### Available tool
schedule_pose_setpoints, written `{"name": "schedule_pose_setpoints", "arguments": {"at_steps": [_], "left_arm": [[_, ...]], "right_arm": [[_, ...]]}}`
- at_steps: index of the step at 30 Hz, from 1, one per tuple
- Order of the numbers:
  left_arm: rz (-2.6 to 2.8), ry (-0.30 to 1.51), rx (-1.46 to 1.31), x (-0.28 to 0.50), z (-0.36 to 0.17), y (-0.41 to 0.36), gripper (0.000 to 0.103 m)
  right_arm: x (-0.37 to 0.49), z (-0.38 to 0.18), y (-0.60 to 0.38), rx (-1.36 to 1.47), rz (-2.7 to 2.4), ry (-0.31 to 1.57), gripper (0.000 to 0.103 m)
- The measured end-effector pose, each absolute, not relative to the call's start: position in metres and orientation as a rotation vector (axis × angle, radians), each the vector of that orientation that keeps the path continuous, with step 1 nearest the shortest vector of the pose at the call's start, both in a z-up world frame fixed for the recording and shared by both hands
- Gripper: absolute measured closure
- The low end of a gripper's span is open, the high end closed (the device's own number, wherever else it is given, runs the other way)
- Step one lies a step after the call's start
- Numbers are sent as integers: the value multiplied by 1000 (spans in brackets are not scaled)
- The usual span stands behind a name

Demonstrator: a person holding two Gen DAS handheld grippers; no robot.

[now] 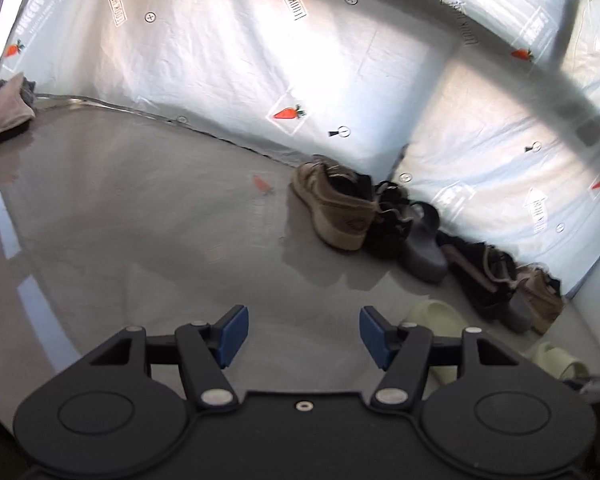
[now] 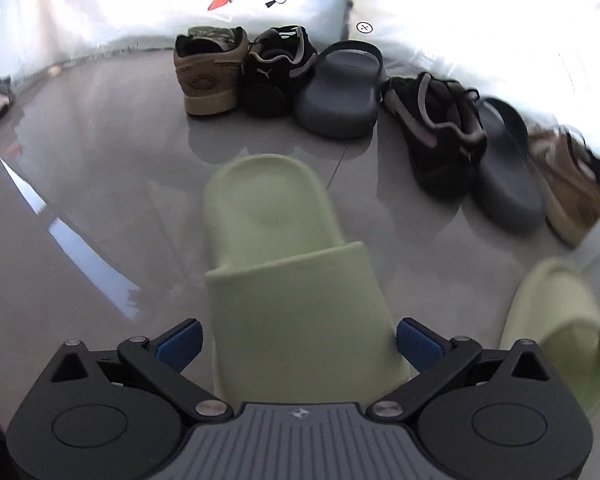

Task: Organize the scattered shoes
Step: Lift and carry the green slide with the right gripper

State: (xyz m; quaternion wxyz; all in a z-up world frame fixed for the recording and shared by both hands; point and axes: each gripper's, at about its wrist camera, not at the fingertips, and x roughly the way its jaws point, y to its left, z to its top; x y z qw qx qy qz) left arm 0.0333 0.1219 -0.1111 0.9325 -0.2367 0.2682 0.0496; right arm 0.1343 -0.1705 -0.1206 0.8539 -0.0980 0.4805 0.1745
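A pale green slide (image 2: 284, 280) lies flat on the glossy grey floor, its strap between the jaws of my right gripper (image 2: 300, 346). The jaws stand wide and the blue pads (image 2: 180, 344) sit just beside the strap without pressing it. The matching green slide (image 2: 560, 320) lies to the right. Along the white sheet stand a tan sneaker (image 2: 208, 72), a black sneaker (image 2: 276, 72) and a grey slide (image 2: 340, 92), then a second black sneaker (image 2: 436, 136), grey slide (image 2: 504, 168) and tan sneaker (image 2: 572, 184). My left gripper (image 1: 304, 336) hovers open and empty, left of the green slide (image 1: 432, 316).
A white sheet (image 1: 260, 60) printed with carrots and arrows forms the back wall and a corner behind the shoes. A crumpled beige cloth (image 1: 4, 112) lies at the far left. Bare floor (image 1: 140, 220) stretches left of the shoe row.
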Motion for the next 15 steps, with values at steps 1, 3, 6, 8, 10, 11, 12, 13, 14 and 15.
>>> {"name": "schedule_pose_setpoints", "arguments": {"at_steps": [1, 3, 6, 8, 10, 11, 12, 13, 14, 15], "left_arm": [[94, 538, -485, 34, -110, 119, 41], [68, 492, -479, 33, -107, 108, 41], [39, 426, -484, 27, -107, 92, 41], [38, 400, -504, 18, -108, 83, 41], [67, 388, -490, 4, -110, 75, 41], [95, 388, -470, -6, -112, 69, 41], [124, 388, -451, -16, -114, 63, 41], [152, 380, -455, -30, -118, 60, 41], [168, 365, -475, -46, -122, 59, 41], [176, 355, -511, -63, -127, 57, 41]], "right_arm": [[130, -120, -176, -186, 369, 985, 1], [128, -125, -188, -167, 358, 931, 0], [133, -135, -190, -121, 396, 886, 1], [137, -148, -189, -109, 410, 850, 1], [127, -153, -188, -98, 395, 783, 2], [128, -154, -186, -95, 385, 773, 2], [123, -153, -184, -65, 329, 767, 2], [116, -152, -181, -55, 276, 766, 2], [107, -152, -179, -41, 235, 755, 2], [98, -152, -177, -27, 195, 744, 2]]}}
